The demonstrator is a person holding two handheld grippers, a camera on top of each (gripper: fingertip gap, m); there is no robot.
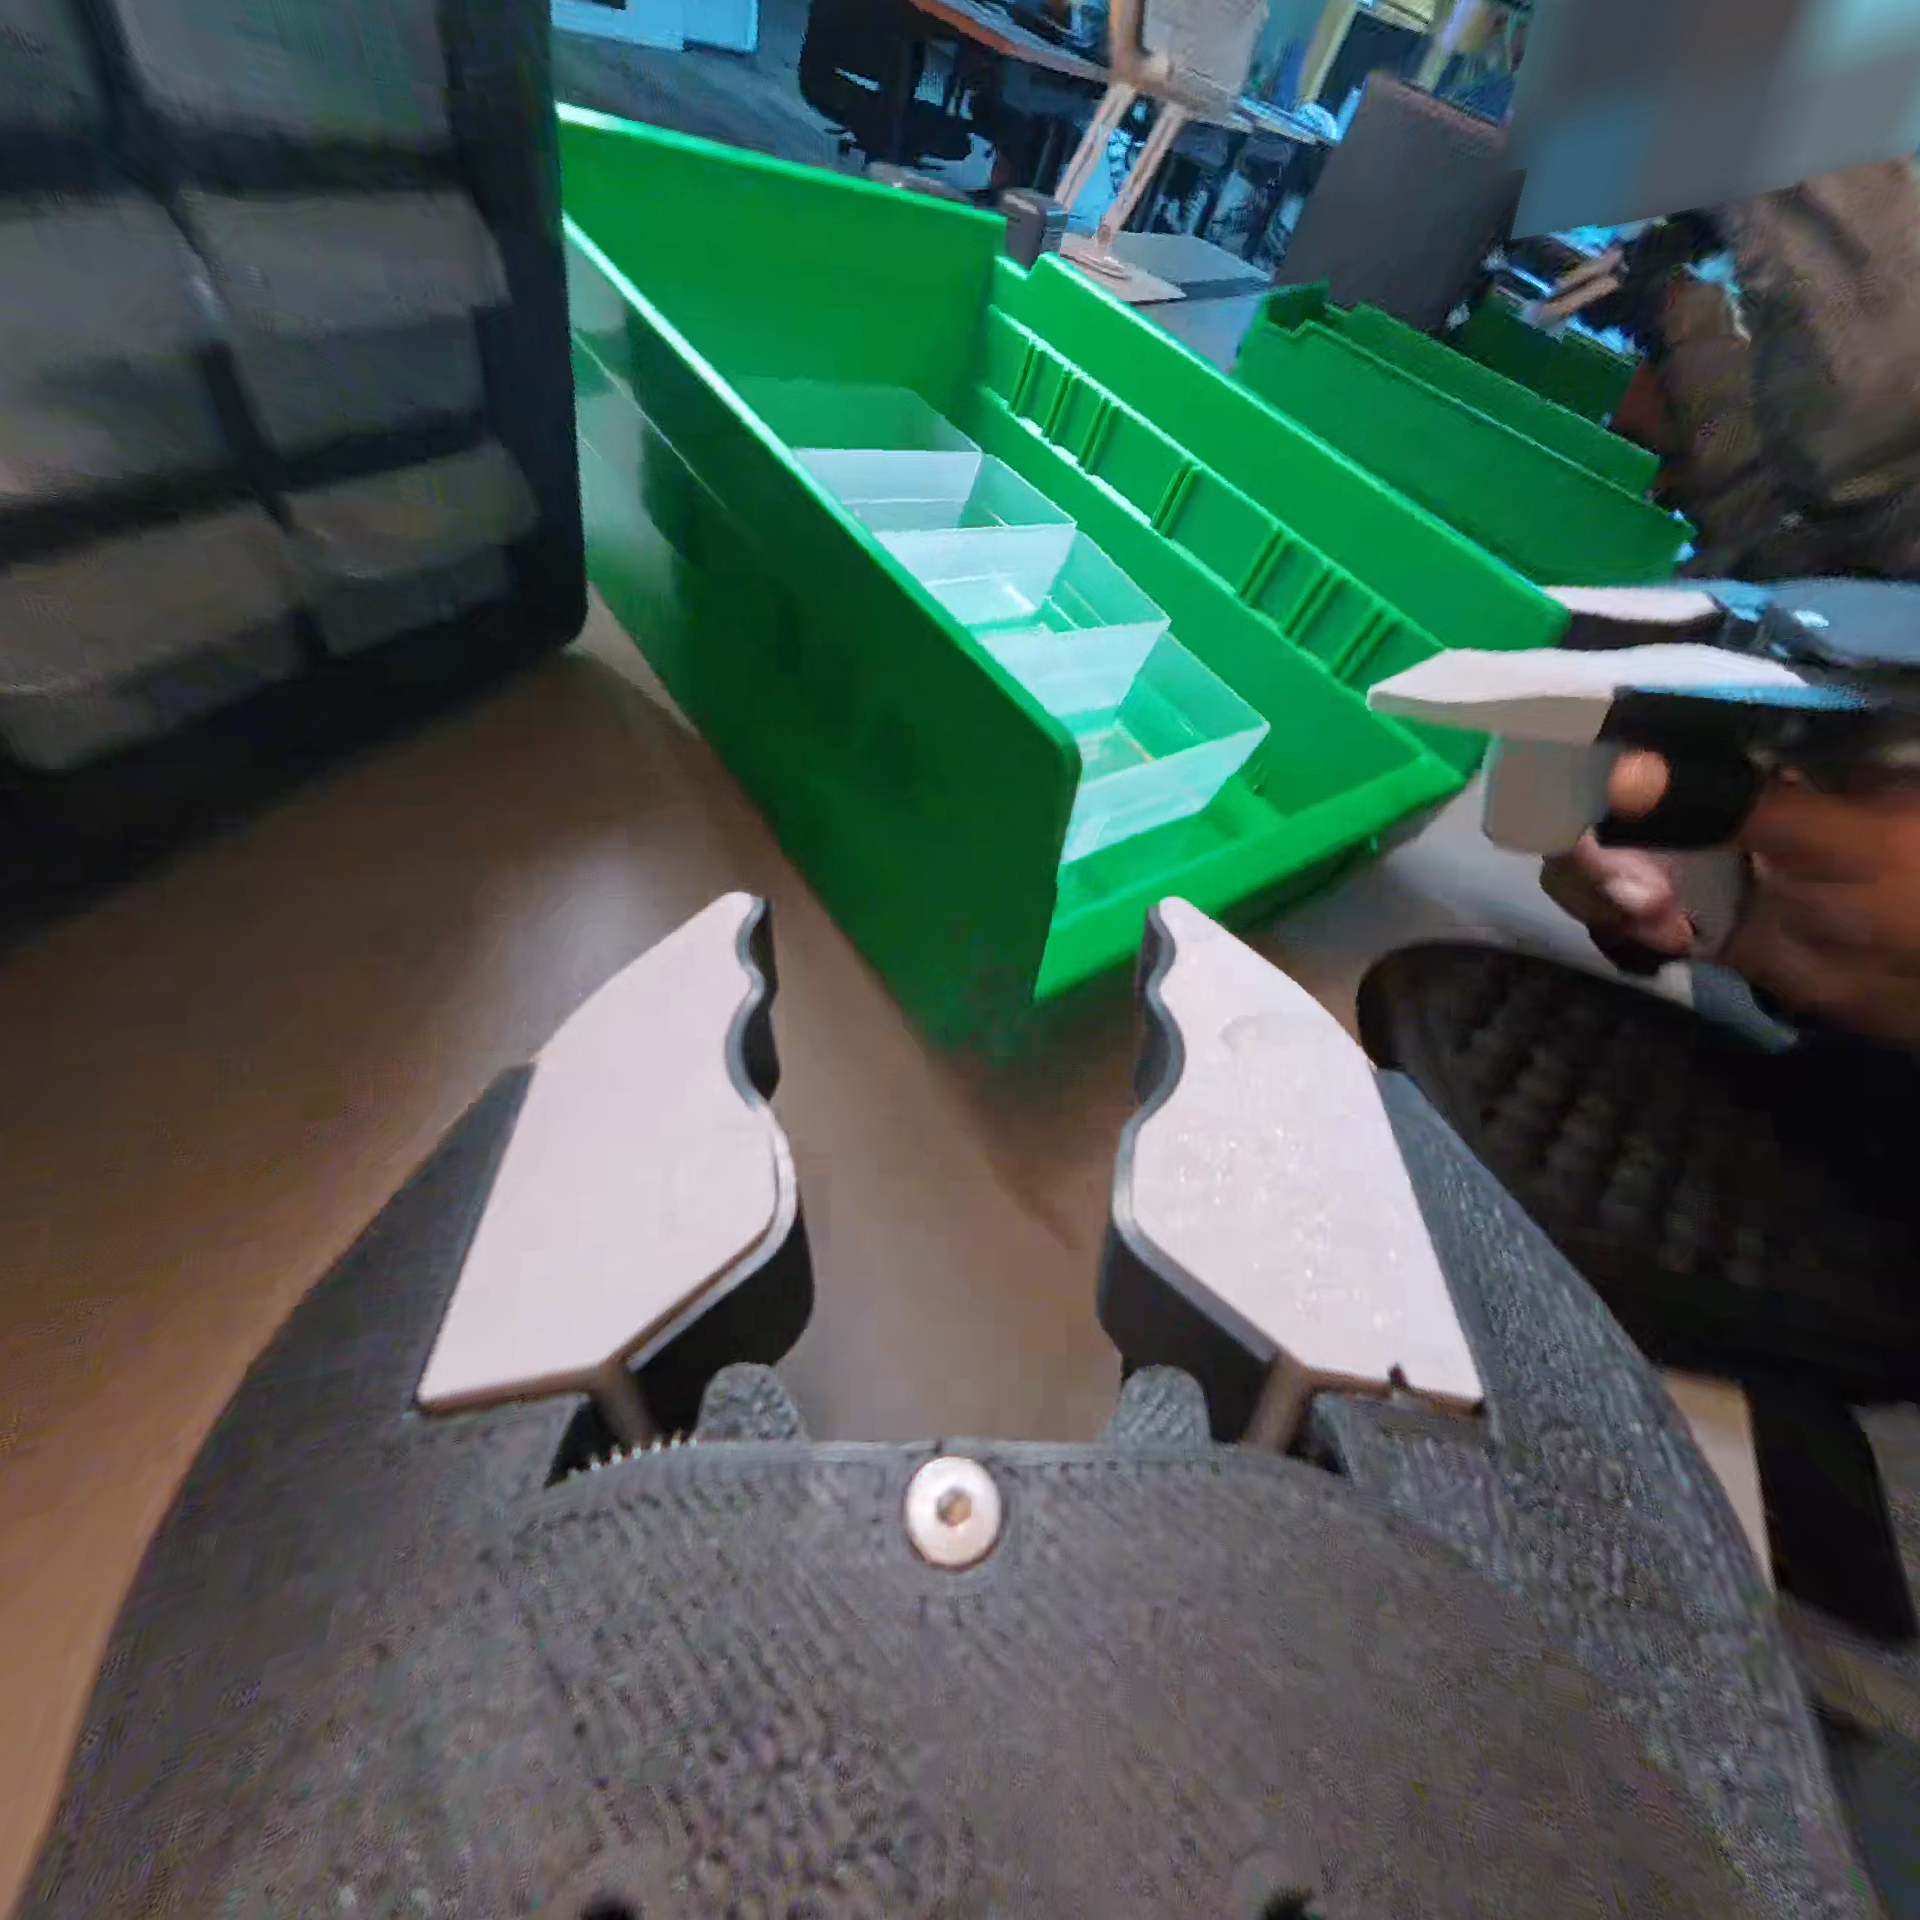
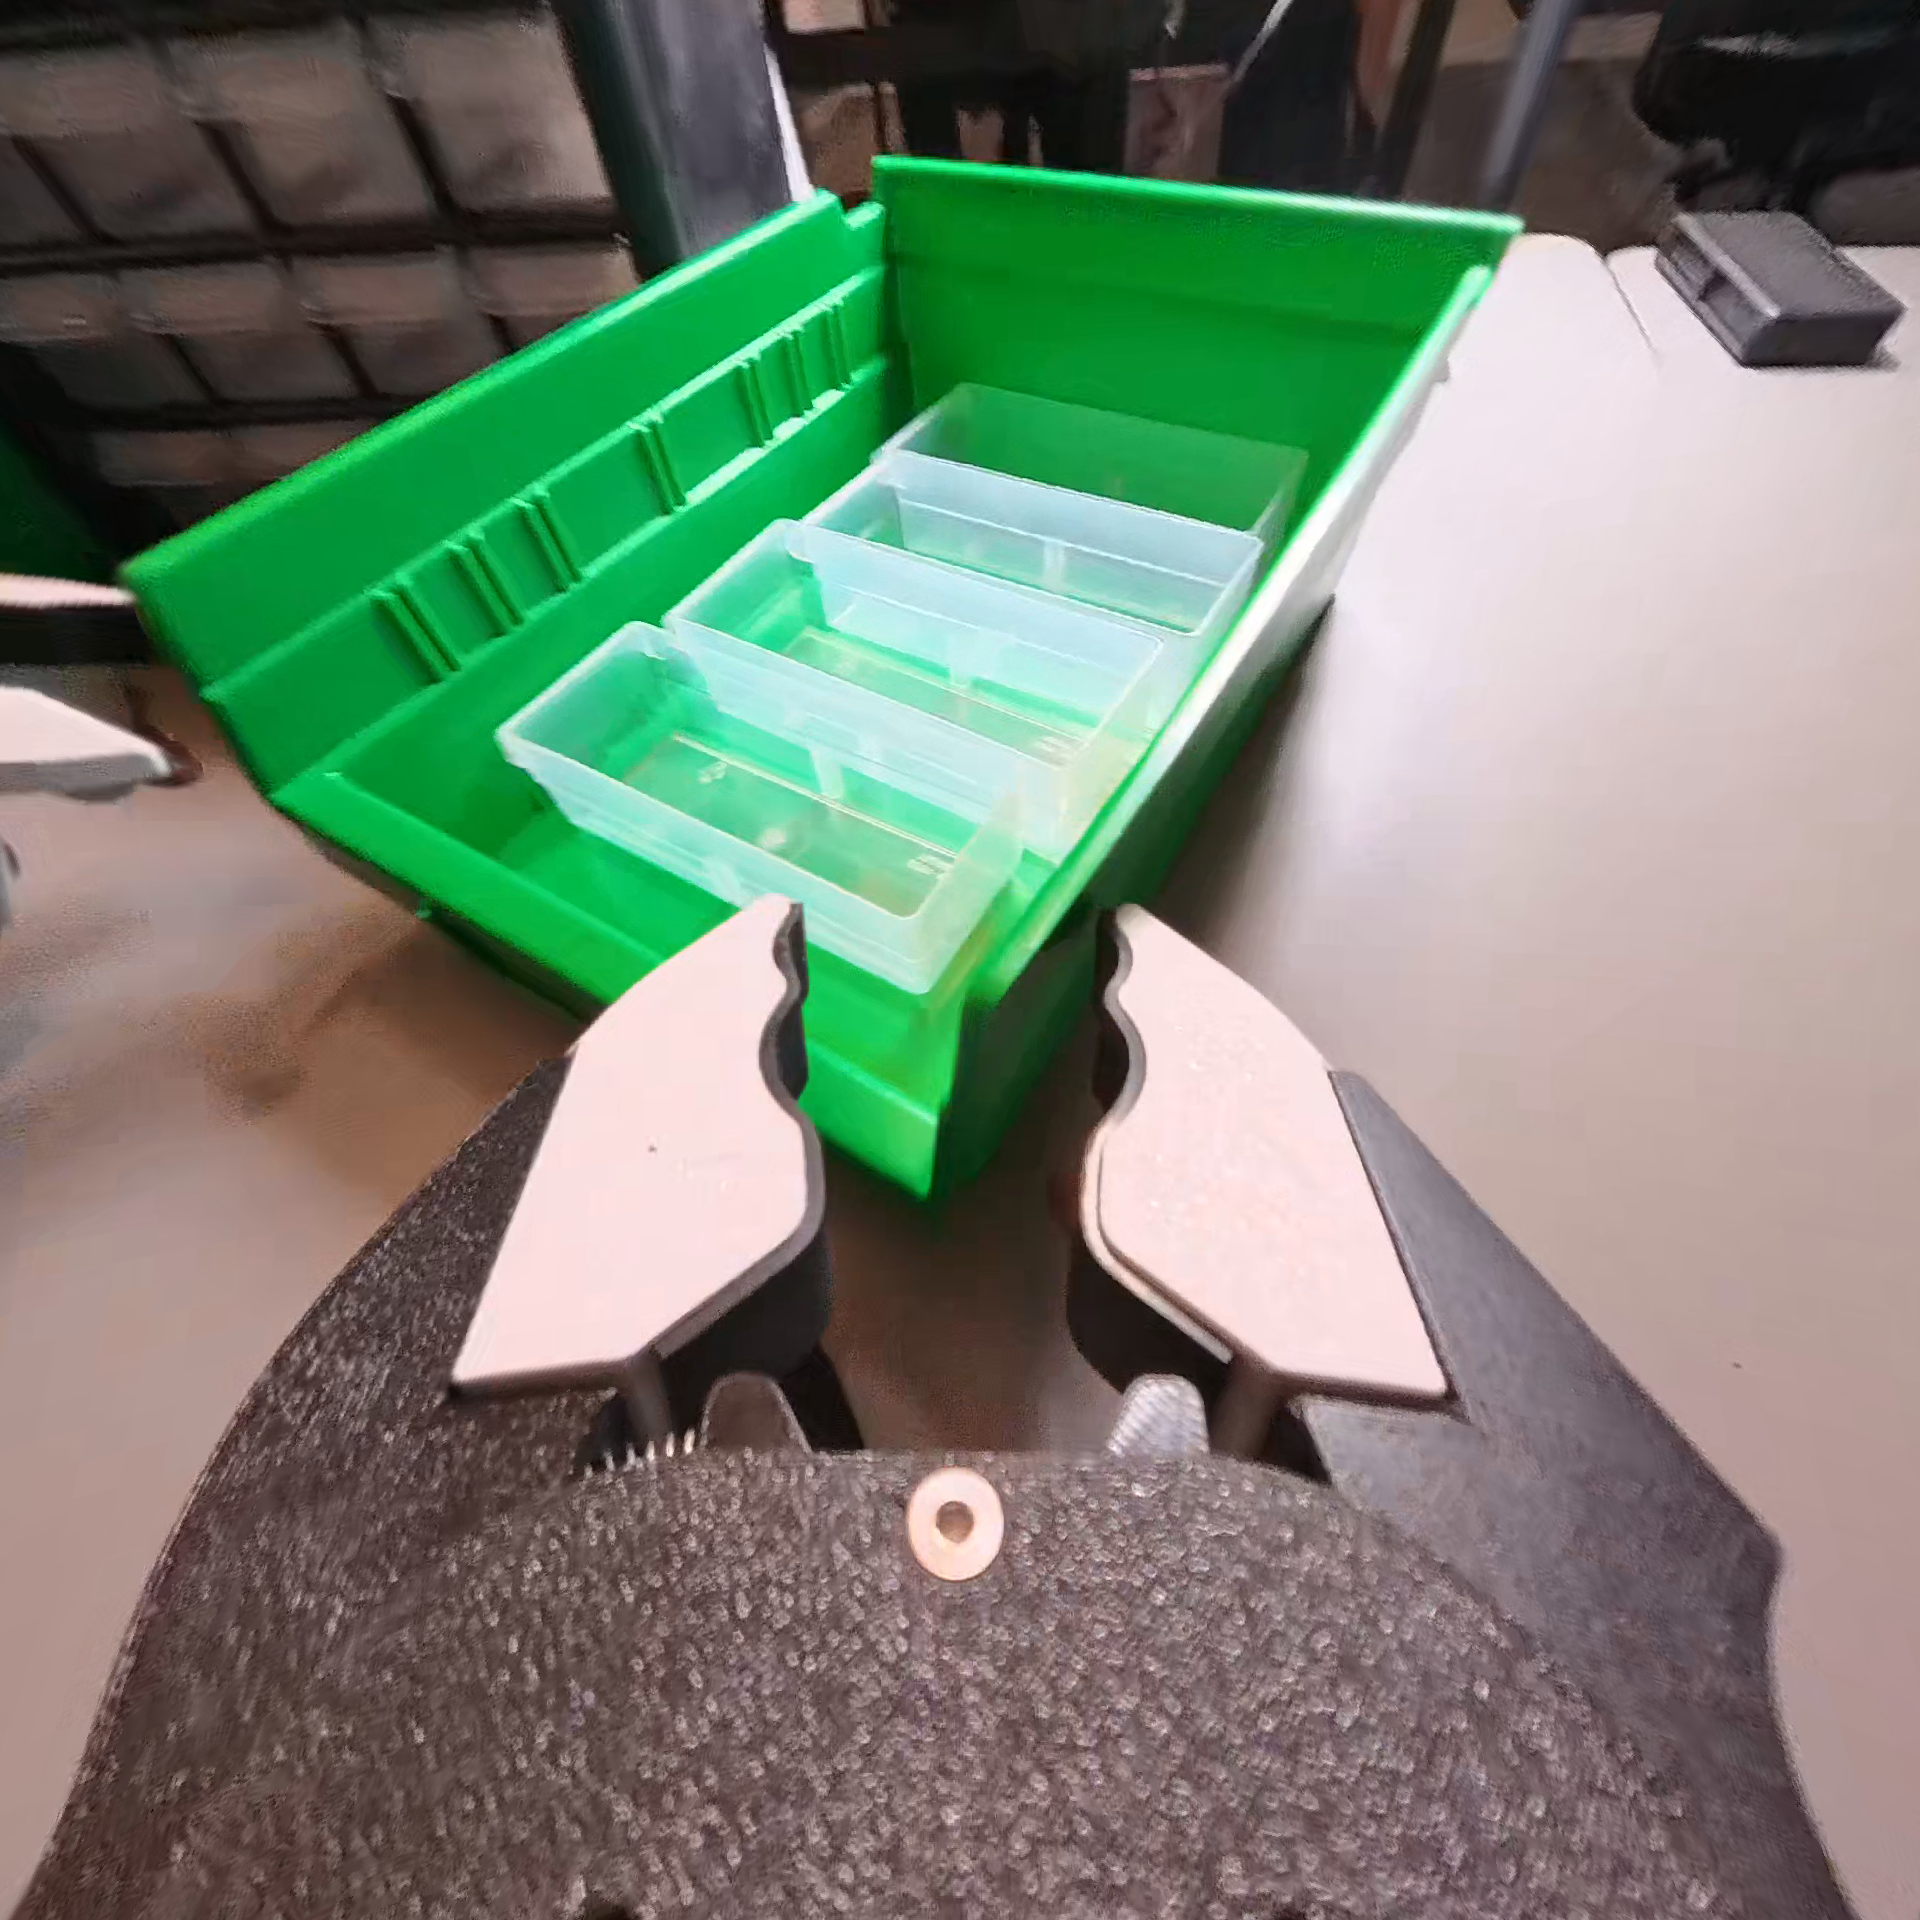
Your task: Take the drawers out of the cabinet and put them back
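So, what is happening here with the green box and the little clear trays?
A person holds one pair of tongs in each hand. Four clear drawers lie in a row inside the green bin, next to the dark cabinet on the table. The right tongs are open just before the nearest drawer. The left tongs are open too and hold nothing.

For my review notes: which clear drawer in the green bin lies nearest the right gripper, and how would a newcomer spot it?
Find the green bin on the table, beside the black drawer cabinet. Four clear drawers lie in a row inside it. The one you want, the nearest drawer, sits at the bin's open low end, just beyond the open right gripper, and overlaps its neighbour instead of being overlapped.
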